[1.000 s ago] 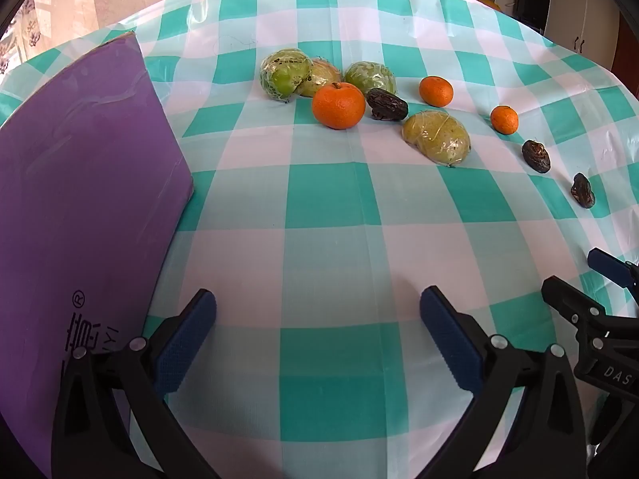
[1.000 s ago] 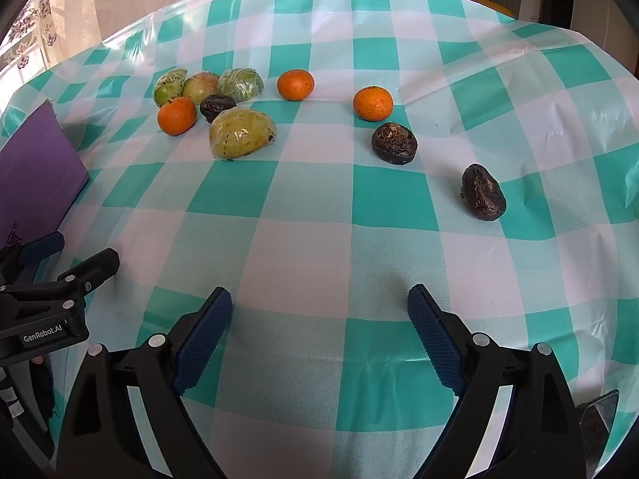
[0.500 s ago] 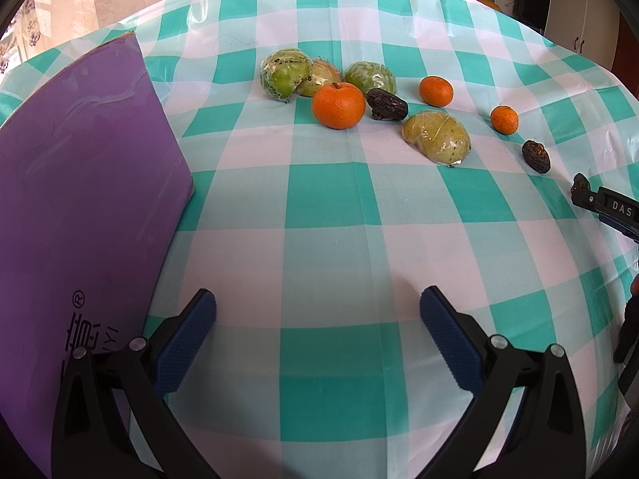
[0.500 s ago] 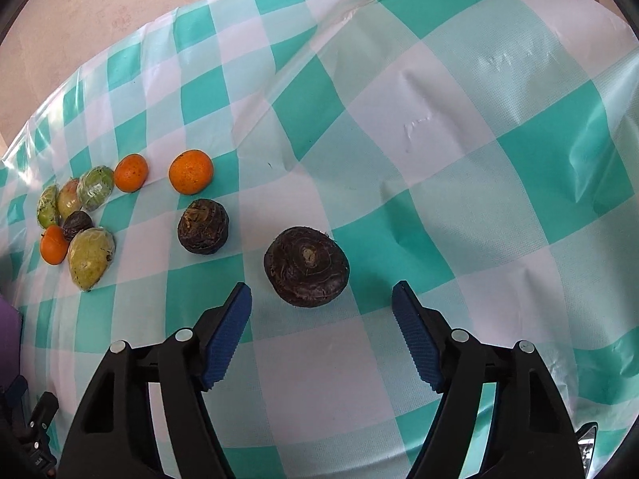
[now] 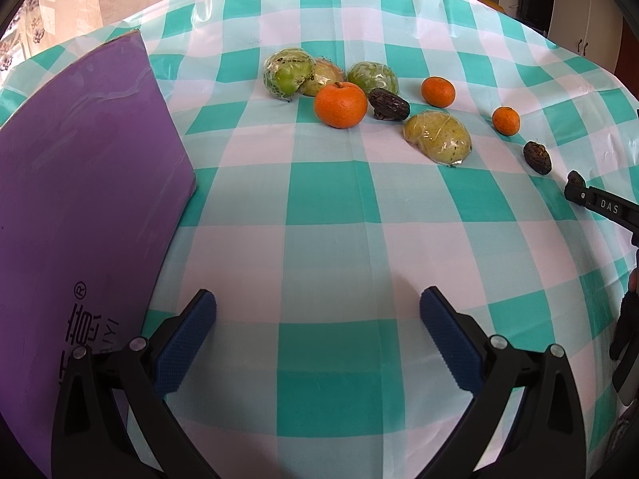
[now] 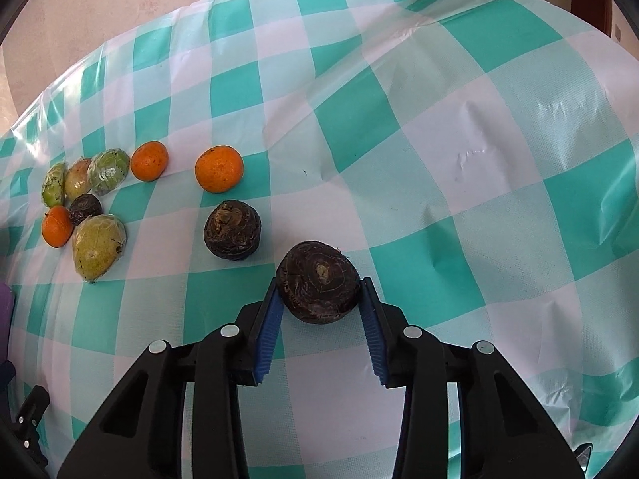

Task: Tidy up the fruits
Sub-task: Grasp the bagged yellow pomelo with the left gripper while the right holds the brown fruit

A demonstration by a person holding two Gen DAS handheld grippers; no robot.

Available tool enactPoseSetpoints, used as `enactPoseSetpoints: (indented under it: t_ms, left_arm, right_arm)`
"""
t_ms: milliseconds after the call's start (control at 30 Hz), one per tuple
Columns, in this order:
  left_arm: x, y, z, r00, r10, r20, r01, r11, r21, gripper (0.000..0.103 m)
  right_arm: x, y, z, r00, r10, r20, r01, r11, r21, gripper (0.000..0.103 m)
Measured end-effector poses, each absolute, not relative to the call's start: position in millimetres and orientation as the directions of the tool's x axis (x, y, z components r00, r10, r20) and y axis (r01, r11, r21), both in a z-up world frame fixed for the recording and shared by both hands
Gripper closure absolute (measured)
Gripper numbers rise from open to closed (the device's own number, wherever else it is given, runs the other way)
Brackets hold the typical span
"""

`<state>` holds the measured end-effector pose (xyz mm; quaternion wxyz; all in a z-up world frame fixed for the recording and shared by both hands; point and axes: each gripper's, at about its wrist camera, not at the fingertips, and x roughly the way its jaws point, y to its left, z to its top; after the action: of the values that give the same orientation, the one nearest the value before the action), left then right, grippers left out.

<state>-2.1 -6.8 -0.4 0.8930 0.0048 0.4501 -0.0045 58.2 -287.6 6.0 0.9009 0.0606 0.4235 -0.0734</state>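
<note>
We see a teal-and-white checked tablecloth (image 5: pixel 331 195) covering the counter, creased and puckered toward its right edge. A flat purple board (image 5: pixel 80 199) with printed characters lies on the cloth along the counter's left edge. Beyond the far edge we make out a pale wall (image 6: pixel 120 12) and, at the far right corner, white cupboard doors (image 5: pixel 579 12).

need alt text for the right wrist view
The right tongs have just closed on a dark brown fruit on a teal-and-white checked cloth. Beyond and left lie another dark fruit, two oranges and a cluster of wrapped green fruit.
</note>
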Motion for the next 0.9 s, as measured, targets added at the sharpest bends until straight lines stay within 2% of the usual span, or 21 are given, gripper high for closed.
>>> enactPoseSetpoints:
  t_ms: [333,667,767,833,867,900]
  left_arm:
    - [37,-64,3,0.575,-0.112,-0.811,0.136,0.990,-0.040,0.002]
    - [96,-98,14,0.632,-0.088,-0.770,0.152,0.988,0.012,0.003]
    - [111,-109,15,0.637,-0.088,-0.766,0.173,0.984,0.031,0.009]
    - [121,-115,11,0.624,-0.065,-0.779,0.172,0.984,0.056,0.019]
    - [127,-116,8,0.608,-0.058,-0.792,0.170,0.984,0.059,0.028]
    - [130,-115,7,0.598,-0.068,-0.799,0.169,0.985,0.043,0.030]
  right_arm:
    - [55,-292,6,0.643,-0.042,-0.764,0.181,0.978,0.099,0.065]
    - [54,-291,5,0.643,-0.043,-0.765,0.182,0.978,0.099,0.064]
    - [54,-291,6,0.642,-0.046,-0.766,0.181,0.979,0.092,0.064]
    - [54,-290,6,0.641,-0.048,-0.766,0.180,0.980,0.088,0.064]
    - [54,-290,6,0.640,-0.049,-0.767,0.180,0.980,0.087,0.064]
    - [54,-290,6,0.640,-0.050,-0.767,0.179,0.980,0.085,0.064]
